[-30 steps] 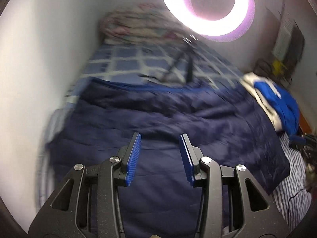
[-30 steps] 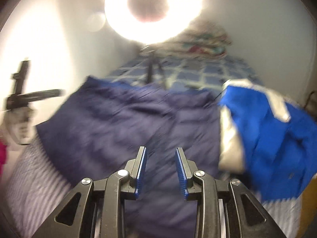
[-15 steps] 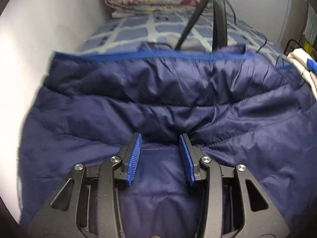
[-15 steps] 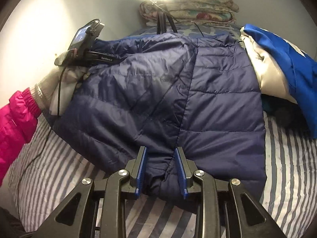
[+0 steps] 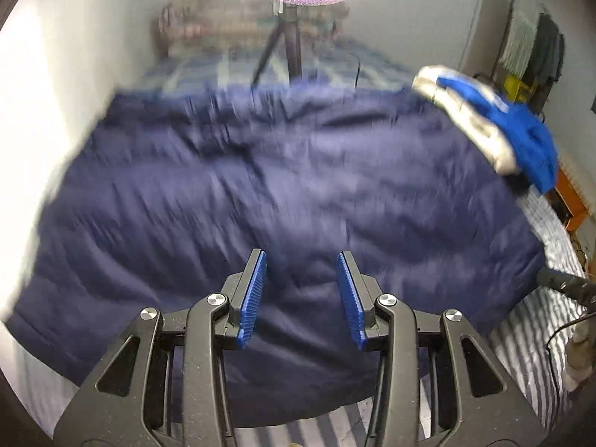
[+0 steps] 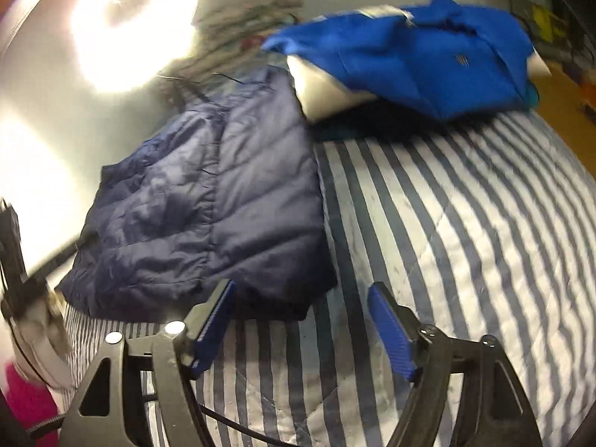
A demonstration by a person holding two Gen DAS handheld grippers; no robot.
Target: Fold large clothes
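Observation:
A navy quilted jacket (image 5: 283,193) lies folded on the striped bed; it also shows in the right wrist view (image 6: 208,208) at the left. My left gripper (image 5: 301,290) is open and empty, held above the jacket's near part. My right gripper (image 6: 301,324) is open wide and empty, above the striped cover just off the jacket's near right corner. The left wrist view is blurred by motion.
A blue and white garment pile (image 6: 417,63) lies at the back right of the bed (image 6: 465,223), also in the left wrist view (image 5: 499,130). A ring light on a tripod (image 5: 290,44) stands behind the jacket. Folded quilts (image 6: 246,22) lie by the wall.
Both grippers have pulled back and up from the jacket. The right gripper has opened wider and swung right over the striped cover. The left view has gone blurred.

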